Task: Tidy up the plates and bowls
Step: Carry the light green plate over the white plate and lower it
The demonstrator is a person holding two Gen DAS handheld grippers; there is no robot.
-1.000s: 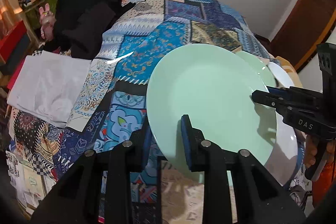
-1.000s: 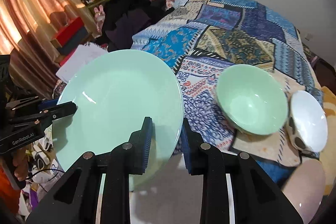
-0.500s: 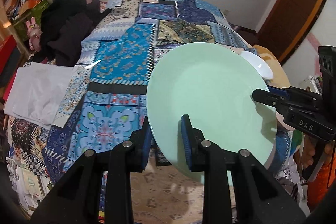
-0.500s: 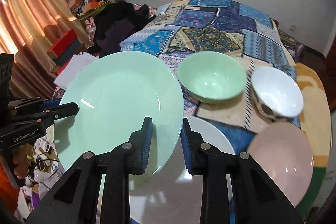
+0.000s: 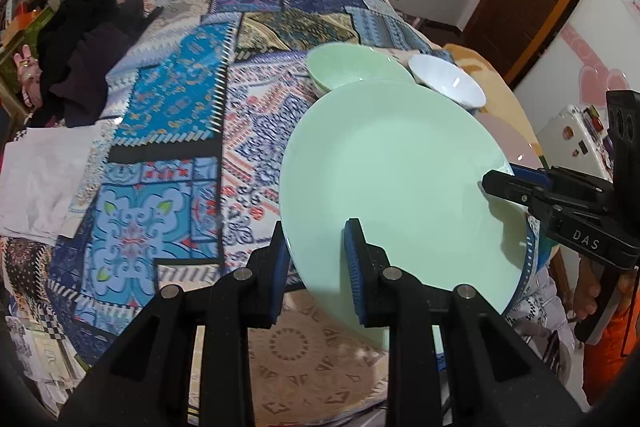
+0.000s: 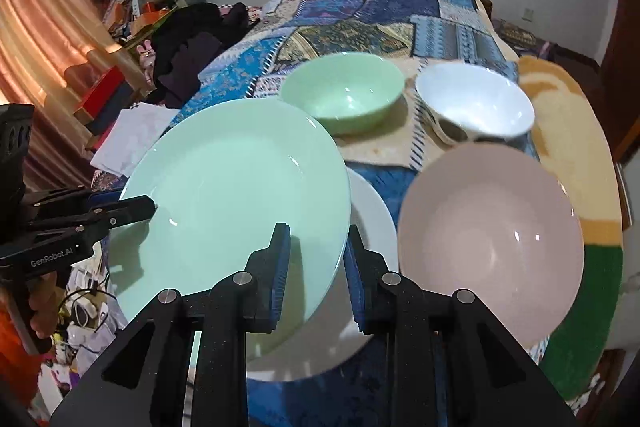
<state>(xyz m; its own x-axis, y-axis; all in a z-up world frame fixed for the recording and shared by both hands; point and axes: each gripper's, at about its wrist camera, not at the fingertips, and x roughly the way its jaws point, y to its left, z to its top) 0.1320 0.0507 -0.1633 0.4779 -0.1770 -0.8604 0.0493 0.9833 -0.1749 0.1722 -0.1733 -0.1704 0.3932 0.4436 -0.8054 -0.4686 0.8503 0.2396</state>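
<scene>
Risked a slip or a clash: green plate [image 6: 236, 187] carried tilted above the white plate [image 6: 372, 211], close by the pink bowl [image 6: 492, 239], green bowl [image 6: 344, 91] and white bowl [image 6: 476, 103]; uneven pull could have tipped it. Left gripper [image 5: 316, 263] nearly closed, pinching one rim. Right gripper [image 6: 316, 263] likewise narrow, clamped on the opposite rim, over the patchwork cloth [image 5: 172, 107].

Left gripper [image 5: 316, 259] pinches the near rim of the green plate [image 5: 396, 179], and the right gripper [image 5: 494, 185] clamps its far-right edge. Beyond the plate sit a green bowl [image 5: 352, 67] and a white bowl [image 5: 448, 83] on the patchwork cloth [image 5: 180, 99].
</scene>
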